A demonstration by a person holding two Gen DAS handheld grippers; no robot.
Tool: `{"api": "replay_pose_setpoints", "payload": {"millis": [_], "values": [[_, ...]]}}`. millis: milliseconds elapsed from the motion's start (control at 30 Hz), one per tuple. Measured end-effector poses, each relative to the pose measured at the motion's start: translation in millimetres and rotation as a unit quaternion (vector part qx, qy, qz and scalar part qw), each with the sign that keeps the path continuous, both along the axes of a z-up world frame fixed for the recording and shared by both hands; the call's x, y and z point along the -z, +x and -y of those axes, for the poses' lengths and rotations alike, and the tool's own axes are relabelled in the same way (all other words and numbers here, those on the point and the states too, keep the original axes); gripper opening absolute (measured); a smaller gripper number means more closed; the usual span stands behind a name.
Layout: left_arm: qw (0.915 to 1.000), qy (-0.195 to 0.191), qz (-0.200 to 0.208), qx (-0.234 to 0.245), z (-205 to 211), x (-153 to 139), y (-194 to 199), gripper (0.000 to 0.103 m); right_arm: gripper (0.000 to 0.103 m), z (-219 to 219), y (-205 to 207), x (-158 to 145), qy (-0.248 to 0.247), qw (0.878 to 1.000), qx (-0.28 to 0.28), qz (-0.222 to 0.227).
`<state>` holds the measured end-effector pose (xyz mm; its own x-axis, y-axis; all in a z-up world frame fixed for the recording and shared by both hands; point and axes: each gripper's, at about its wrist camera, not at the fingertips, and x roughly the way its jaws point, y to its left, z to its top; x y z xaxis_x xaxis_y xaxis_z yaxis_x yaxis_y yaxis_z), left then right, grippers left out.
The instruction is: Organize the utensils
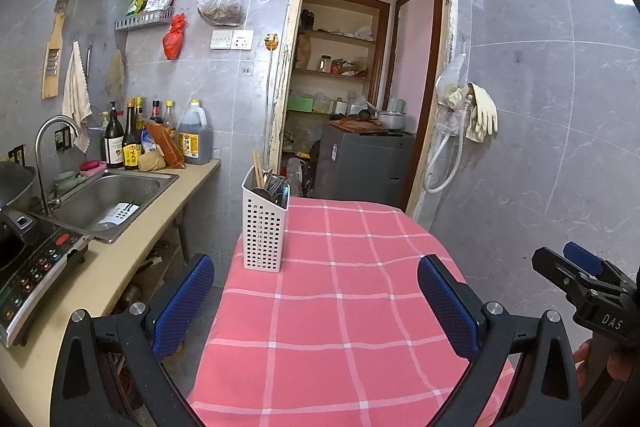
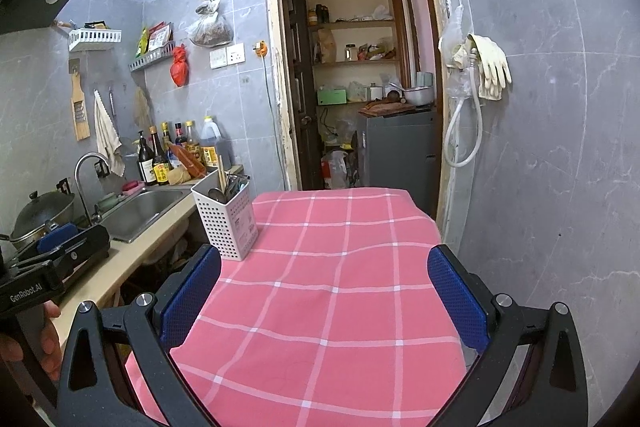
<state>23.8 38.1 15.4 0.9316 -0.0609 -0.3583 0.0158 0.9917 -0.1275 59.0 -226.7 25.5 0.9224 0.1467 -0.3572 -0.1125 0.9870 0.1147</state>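
left gripper (image 1: 316, 301): nearest the lens in the left wrist view. blue-padded fingers spread wide, nothing between them, held above the near part of the table.
right gripper (image 2: 325, 297): nearest the lens in the right wrist view. blue-padded fingers spread wide, nothing between them, held above the near part of the table. its black body also shows at the right edge of the left wrist view.
tablecloth (image 1: 360, 307): pink with white check lines, covers the table, bare under both grippers.
utensil holder (image 1: 264, 227): white perforated plastic caddy, upright on the tablecloth at the far left corner of the table, well apart from both grippers.
utensils (image 1: 272, 183): inside the utensil holder. wooden chopsticks (image 1: 257, 163) stand tallest, beside metal handles and a spoon bowl. exact count cannot be told.
counter (image 1: 192, 187): beige, left of the table, just beside the holder.
sink (image 1: 116, 195): steel, set in the counter, curved faucet at its left.
bottles (image 1: 132, 139): sauce and oil bottles behind the sink, against the wall.
doorway (image 1: 360, 67): beyond the table, opens onto shelves.
gloves (image 1: 482, 115): pale rubber, hanging on the wall right of the doorway.
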Motion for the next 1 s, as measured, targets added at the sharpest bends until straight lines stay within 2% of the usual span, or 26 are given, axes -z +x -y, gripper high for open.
{"api": "replay_pose_setpoints", "payload": {"millis": [1000], "values": [[1.0,-0.003,-0.005,-0.006,-8.3,1.1,2.2,0.102,0.102,-3.6,2.5,-0.8,0.001,1.0,-0.002,-0.002]]}}
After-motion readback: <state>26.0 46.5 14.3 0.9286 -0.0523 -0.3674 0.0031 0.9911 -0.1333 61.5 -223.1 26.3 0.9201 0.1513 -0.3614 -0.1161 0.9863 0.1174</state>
